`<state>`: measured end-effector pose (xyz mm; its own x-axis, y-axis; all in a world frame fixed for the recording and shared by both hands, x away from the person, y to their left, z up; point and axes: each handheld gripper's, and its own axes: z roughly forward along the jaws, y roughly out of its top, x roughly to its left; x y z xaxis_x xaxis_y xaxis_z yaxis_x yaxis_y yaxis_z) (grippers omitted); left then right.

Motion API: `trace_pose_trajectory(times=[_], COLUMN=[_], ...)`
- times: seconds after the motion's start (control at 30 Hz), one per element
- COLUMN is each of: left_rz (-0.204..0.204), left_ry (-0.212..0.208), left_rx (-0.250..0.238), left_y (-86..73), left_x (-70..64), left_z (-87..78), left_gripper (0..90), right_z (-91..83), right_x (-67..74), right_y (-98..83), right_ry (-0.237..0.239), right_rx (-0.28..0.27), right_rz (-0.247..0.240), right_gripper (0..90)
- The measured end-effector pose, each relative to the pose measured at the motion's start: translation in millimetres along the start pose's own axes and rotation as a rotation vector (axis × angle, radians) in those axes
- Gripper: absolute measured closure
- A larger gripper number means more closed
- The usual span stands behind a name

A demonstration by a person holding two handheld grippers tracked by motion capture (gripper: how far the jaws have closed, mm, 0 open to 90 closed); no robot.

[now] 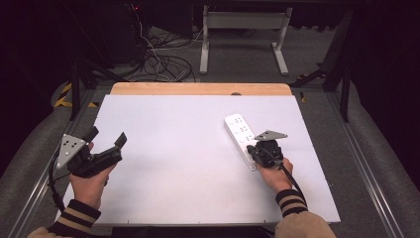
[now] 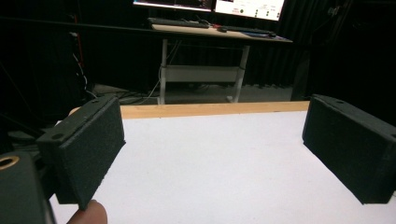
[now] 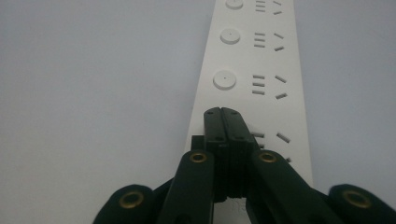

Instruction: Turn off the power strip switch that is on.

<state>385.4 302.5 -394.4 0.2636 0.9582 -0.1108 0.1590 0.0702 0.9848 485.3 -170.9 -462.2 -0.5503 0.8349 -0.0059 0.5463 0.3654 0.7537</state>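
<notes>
I have the right claw [image 3: 227, 114] pressed together, its tips down on the near end of the white power strip [image 1: 240, 133], which lies on the bench [image 1: 173, 163] right of centre. Step in hand: pressing a round switch [image 3: 224, 79], I judge. Next move calls for firm downward pressure. The left claw [image 1: 106, 139] hovers spread, holding nothing.

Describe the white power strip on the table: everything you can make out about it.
The long white plastic power strip lies flat on the white table top, right of centre, angled with its far end leaning left. Its face carries a row of sockets, each with a round button beside slot openings. The right claw, jaws shut together, is at the strip's near end, over its button column; actual contact is unclear. No plug or cord shows.
</notes>
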Motion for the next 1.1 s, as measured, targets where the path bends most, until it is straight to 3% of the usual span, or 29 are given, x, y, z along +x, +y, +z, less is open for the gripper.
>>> trace_pose_trajectory(times=[0.17, 0.5, 0.6, 1.1], left_rz=[-0.002, -0.004, -0.004, -0.005], left_ry=[-0.002, -0.002, -0.002, -0.002], left_rx=[0.001, 0.004, -0.001, 0.009], left_y=[-0.1, 0.0, 0.1, -0.2], left_x=[-0.5, -0.8, -0.4, -0.2], left_z=[0.2, 0.5, 0.5, 1.3], left_gripper=[6.2, 6.2, 6.3, 6.5], right_z=[0.4, 1.4, 1.3, 1.3], right_x=[-0.1, 5.5, 3.6, 2.9], right_y=[-2.0, -2.6, -2.6, -1.5], right_ry=[-0.001, -0.039, -0.026, -0.023], right_rx=[-0.016, -0.01, -0.01, -0.003], right_rz=[0.014, -0.008, 0.014, 0.02], right_gripper=[90.0, 90.0, 90.0, 90.0])
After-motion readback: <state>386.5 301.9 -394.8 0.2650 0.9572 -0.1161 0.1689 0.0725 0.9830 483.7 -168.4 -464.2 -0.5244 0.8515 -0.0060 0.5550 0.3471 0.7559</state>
